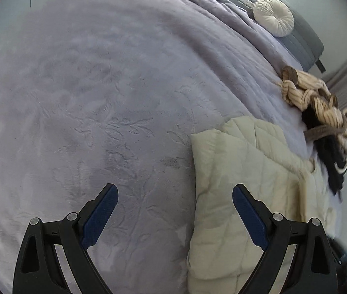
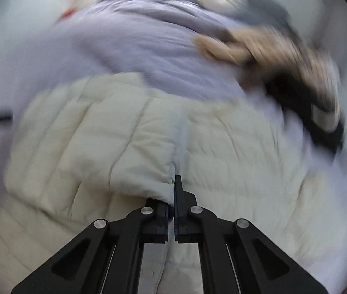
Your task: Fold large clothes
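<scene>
A cream quilted jacket lies partly folded on a lilac bedspread, at the right of the left wrist view. My left gripper is open and empty above the bedspread, its right finger over the jacket's left edge. In the blurred right wrist view the jacket fills the middle. My right gripper is shut on a fold of the jacket's edge and holds it above the rest of the jacket.
A heap of beige striped and black clothes lies at the bed's right side, also in the right wrist view. A round white cushion rests by the grey headboard.
</scene>
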